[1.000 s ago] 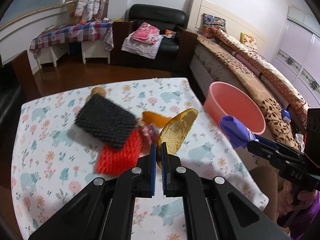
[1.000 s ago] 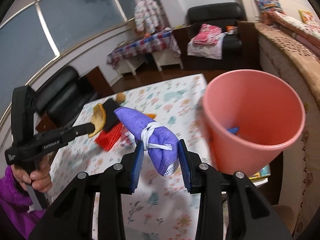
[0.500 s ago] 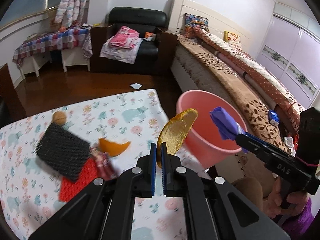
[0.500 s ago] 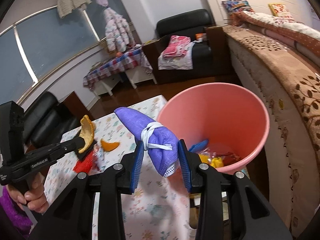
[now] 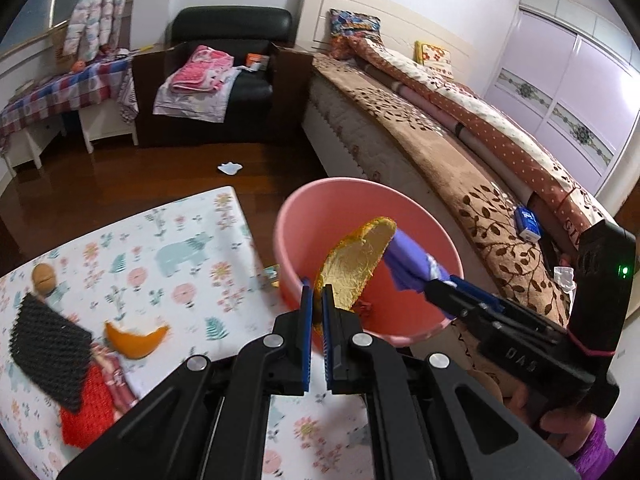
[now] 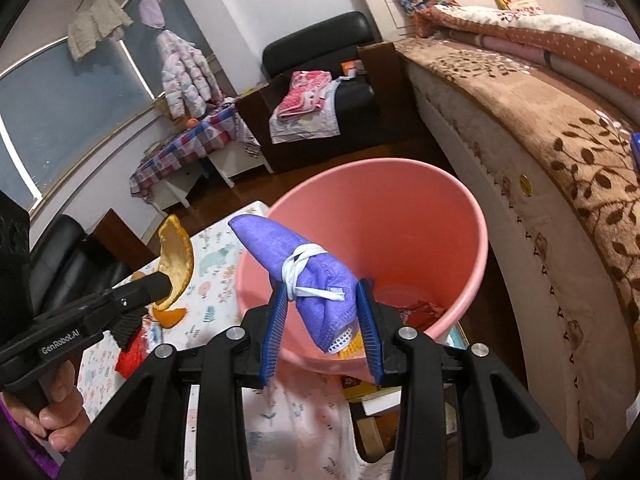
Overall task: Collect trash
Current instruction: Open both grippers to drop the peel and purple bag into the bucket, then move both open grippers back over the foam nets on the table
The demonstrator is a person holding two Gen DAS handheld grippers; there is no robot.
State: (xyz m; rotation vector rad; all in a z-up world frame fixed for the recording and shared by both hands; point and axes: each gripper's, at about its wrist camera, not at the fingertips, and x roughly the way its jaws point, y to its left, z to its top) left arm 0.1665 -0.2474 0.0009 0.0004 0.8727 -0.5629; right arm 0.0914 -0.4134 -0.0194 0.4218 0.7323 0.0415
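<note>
Over the pink bucket [image 5: 288, 240], per L wrist view, a curved peel [image 5: 356, 264] is held by the left gripper [image 5: 316, 312]; blue ribbed pads are clamped nearly together on its lower end. Peel: orange rind outside, pale fibrous pith inside, crescent shaped, tip up over the bucket mouth. "DAS" is read on the right gripper [image 5: 436, 284] body, w/ a green LED lit on its rear block. A purple mask [image 5: 404, 264] is seen at its tips, touching or just behind the peel; which cannot be told. On the table [image 5: 192, 248], w/ a glossy cloth printed w/ bears & flowers, are left: a second orange peel [image 5: 136, 340], black mesh pad [image 5: 48, 352], red mesh pad [image 5: 86, 412] partly under it, a walnut [image 5: 44, 276]. A blue box [image 5: 528, 224] is seen on the leaf-patterned bed cover; its print is too small to read.

Right wrist view: the mask [image 6: 304, 280], woven fabric bundled w/ its white ear loops knotted round it, is gripped between the right gripper [image 6: 324, 320] pads, jaws part open to the bundle's width, over the smooth plastic bucket [image 6: 476, 240]. Only this view shows the bucket contents: red & yellow wrappers at the bottom. "GenRobot.AI" is read on the left gripper [image 6: 168, 284], held by a hand [image 6: 56, 408]; peel [image 6: 176, 260] shown beside the bucket rim, above the table edge [image 6: 224, 240].
</note>
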